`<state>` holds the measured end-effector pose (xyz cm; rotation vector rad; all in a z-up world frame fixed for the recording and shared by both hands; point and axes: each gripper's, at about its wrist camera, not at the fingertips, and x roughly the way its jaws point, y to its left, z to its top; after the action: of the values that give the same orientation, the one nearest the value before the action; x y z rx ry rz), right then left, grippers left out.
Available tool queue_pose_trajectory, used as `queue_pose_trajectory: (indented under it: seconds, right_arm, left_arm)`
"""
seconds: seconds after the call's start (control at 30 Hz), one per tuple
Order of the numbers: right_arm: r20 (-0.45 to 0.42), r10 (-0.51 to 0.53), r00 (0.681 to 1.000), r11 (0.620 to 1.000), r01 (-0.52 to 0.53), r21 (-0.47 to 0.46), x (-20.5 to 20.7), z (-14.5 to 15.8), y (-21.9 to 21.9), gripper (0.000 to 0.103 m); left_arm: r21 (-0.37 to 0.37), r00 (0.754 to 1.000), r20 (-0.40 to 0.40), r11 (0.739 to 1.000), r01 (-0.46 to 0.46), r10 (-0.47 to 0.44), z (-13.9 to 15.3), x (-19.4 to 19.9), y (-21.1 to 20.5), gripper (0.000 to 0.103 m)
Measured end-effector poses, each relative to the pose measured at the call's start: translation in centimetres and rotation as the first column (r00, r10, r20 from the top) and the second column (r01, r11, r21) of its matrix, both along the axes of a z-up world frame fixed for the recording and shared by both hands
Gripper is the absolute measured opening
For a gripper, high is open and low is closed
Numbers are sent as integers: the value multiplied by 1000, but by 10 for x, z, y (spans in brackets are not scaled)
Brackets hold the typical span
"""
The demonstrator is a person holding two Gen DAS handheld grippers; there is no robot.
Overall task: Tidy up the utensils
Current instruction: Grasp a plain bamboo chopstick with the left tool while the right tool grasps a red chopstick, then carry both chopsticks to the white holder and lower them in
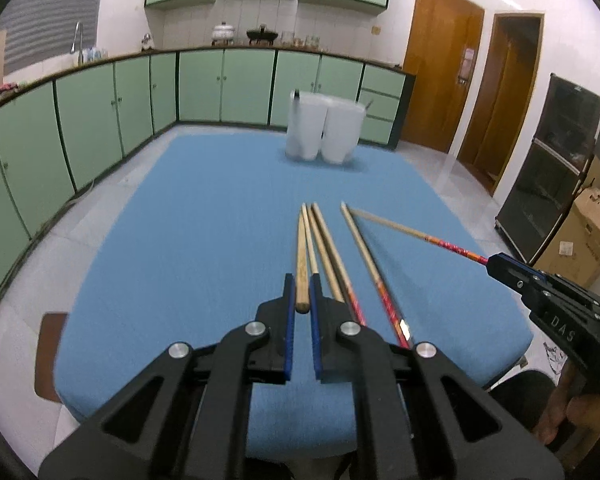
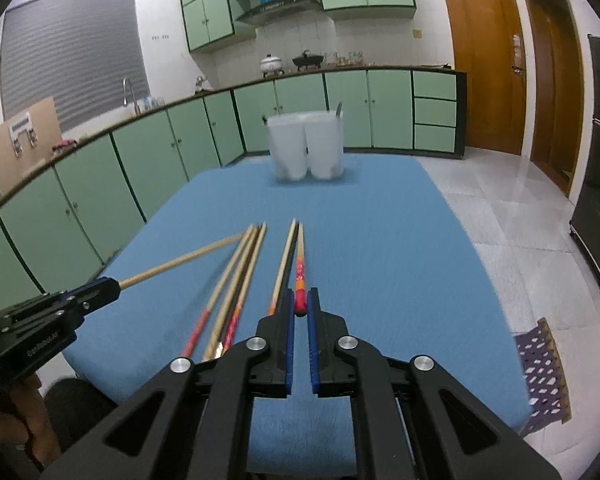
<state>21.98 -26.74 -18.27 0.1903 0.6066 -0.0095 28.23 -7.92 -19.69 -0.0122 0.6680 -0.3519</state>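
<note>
Item: chopsticks. My left gripper [image 1: 302, 292] is clamped on a plain wooden chopstick [image 1: 301, 256]; my right gripper [image 2: 300, 300] is clamped on a red-handled chopstick [image 2: 300, 268]. Both sticks are raised over the blue table [image 1: 204, 240]. Remaining chopsticks [image 1: 352, 264] lie beside. Two white cups [image 1: 324, 130] far end; contents unclear.

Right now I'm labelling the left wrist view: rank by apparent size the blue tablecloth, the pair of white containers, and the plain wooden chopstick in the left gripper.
1. Blue tablecloth, by far the largest.
2. Pair of white containers.
3. Plain wooden chopstick, pinched in the left gripper.
The containers stand farther away, so their true size is understated.
</note>
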Motion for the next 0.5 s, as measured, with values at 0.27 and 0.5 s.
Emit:
queue_pose_trajectory:
  seconds: [0.27, 0.5]
  right_arm:
    - [26, 47, 999, 998, -46, -47, 23, 55, -5, 6]
    - [-1, 105, 995, 992, -104, -75, 66, 90, -10, 6]
  left_arm:
    - [18, 997, 79, 1000, 14, -16, 51, 19, 2, 6]
    - [42, 994, 94, 997, 59, -63, 84, 51, -6, 6]
